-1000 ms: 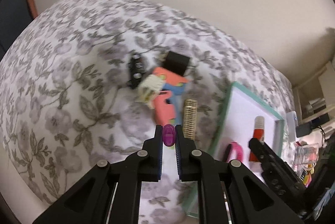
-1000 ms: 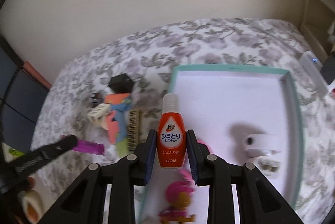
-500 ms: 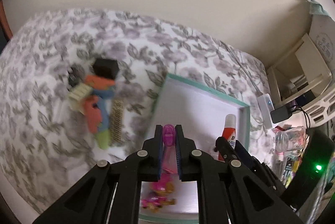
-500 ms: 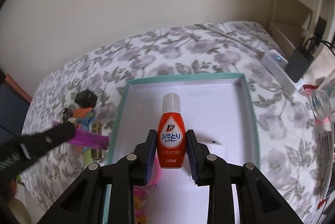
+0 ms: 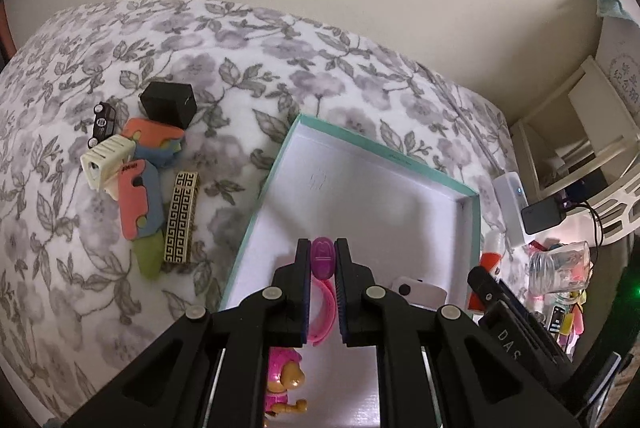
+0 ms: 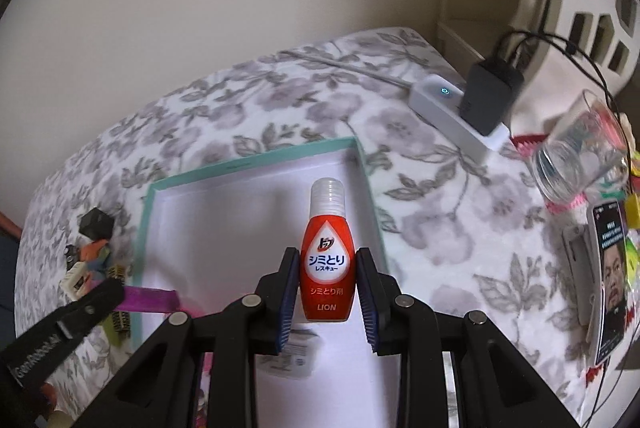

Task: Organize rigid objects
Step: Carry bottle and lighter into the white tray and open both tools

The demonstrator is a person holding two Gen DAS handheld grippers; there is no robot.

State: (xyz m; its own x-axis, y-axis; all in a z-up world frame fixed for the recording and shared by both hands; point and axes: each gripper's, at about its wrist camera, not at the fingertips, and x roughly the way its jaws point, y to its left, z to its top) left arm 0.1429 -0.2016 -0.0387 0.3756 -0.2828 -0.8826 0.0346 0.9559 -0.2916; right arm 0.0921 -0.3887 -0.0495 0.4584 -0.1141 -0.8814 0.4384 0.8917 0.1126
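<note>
Our left claw (image 5: 322, 260) grips one purple clip (image 5: 322, 262). Our right claw (image 6: 328, 278) clamps one red bottle (image 6: 328, 268), both over the single teal-rimmed box (image 5: 276, 164).

Both wrist cameras look steeply down from close above, sharing the teal-rimmed box (image 5: 264, 184) (image 6: 256, 160) on the floral cloth (image 5: 100, 260) (image 6: 440, 228).

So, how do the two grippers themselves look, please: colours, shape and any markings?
Both are matte black plastic. The left gripper and right gripper each have two angular fingers with silver pivot pins and dark blue ribbed pads. Each shows white lettering on its side in the other camera's view. No cables or sleeves are visible.
</note>
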